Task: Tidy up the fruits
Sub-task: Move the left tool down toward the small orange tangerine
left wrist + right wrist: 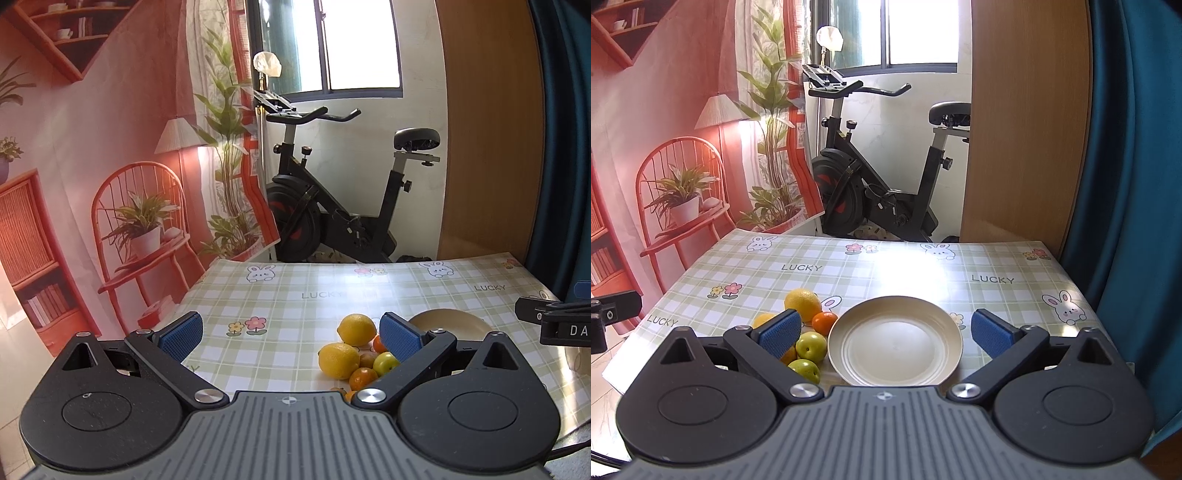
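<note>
Both grippers hover above the near edge of the surface (pixel 923 266), left gripper (pixel 291 338) and right gripper (pixel 882 332) alike with fingers spread wide and nothing held. Just beyond them the fruits lie loose in a touching cluster — two lemons (pixel 338 360), small oranges (pixel 824 322) and green fruits (pixel 810 345) — directly left of the empty plate (pixel 894 345), with the exercise bike (pixel 879 173) well beyond the far edge. Risk, judged: these round fruits roll; pinching one out of the pile may nudge its neighbours toward the surface edge, or an off-centre squeeze may squirt it out.
</note>
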Available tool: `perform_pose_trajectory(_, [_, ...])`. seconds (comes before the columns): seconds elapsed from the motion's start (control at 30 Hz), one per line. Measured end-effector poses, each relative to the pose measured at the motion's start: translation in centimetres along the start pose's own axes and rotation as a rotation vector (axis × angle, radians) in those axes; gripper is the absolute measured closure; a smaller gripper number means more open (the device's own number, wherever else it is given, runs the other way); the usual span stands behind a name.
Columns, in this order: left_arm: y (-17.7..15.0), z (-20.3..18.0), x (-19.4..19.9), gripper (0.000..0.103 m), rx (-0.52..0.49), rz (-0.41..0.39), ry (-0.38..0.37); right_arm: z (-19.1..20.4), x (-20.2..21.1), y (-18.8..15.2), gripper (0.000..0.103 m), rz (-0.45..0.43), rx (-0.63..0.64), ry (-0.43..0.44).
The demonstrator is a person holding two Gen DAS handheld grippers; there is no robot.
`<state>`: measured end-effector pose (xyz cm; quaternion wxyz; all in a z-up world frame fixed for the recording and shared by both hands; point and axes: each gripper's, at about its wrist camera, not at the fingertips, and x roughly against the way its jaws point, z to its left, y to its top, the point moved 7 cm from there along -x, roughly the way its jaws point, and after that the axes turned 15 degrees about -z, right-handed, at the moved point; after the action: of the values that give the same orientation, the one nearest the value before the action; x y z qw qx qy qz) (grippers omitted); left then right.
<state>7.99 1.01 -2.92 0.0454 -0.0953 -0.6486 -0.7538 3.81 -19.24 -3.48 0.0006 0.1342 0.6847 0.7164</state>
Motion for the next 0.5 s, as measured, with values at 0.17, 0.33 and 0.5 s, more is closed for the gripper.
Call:
perform_pose_trajectory(0.17, [-0.1, -0.1, -1.6, 0.0, -0.042, -0.029, 0.007, -0.2, -1.6, -0.8, 0.001, 0.006, -0.008, 0.064])
perform_pose_trajectory(0.33, [-1.2, 0.2, -3.5, 0.002, 0.002, -0.004, -0.005, 0.5, -3.1, -1.9, 0.0, -0.021, 0.032, 0.059])
perform_pose_trajectory(0.5, [-2.3, 0.5, -5.1, 0.005, 0.017, 0.003, -0.006, 1.4, -5.2, -3.1, 0.0, -0.04, -0.005, 0.15])
